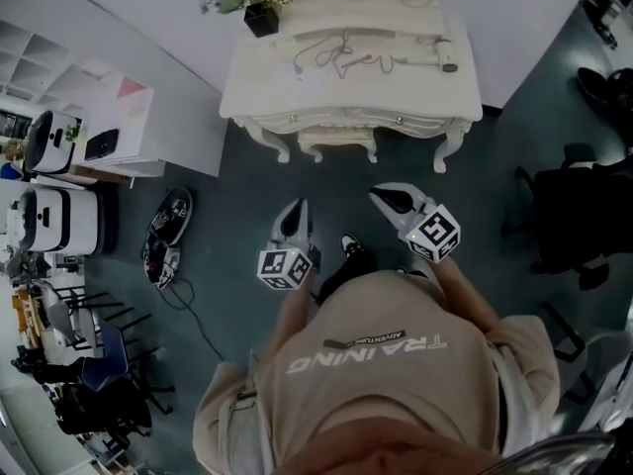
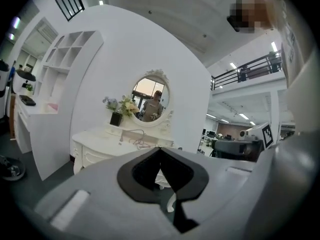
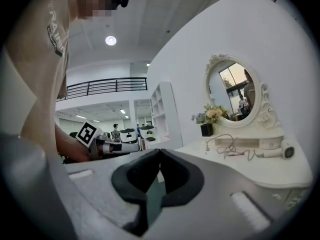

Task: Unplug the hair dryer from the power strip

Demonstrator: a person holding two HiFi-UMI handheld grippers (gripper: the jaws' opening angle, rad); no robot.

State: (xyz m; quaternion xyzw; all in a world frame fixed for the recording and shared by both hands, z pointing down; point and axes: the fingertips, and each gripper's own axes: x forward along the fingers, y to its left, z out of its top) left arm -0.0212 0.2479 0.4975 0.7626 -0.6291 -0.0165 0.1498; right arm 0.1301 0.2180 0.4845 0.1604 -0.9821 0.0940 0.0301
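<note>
A: Left gripper [image 1: 296,211], right gripper [image 1: 384,198] — both clenched on nothing, well short of the table [image 1: 287,97].
B: And the dryer [image 1: 442,59]?
A: Lying at the table's right end in the head view, cords [image 1: 341,59] tangled beside it; the strip I cannot pick out.
B: Step?
A: Approach, by my judgement — next, reach the table, find the plug, open one gripper.

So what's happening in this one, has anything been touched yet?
A person stands a little way from the white dressing table, holding the left hand-held gripper and the right hand-held gripper out toward it, both shut and empty. The hair dryer lies at the tabletop's right end, its cord looped beside it. Neither hand-held gripper touches anything.
</note>
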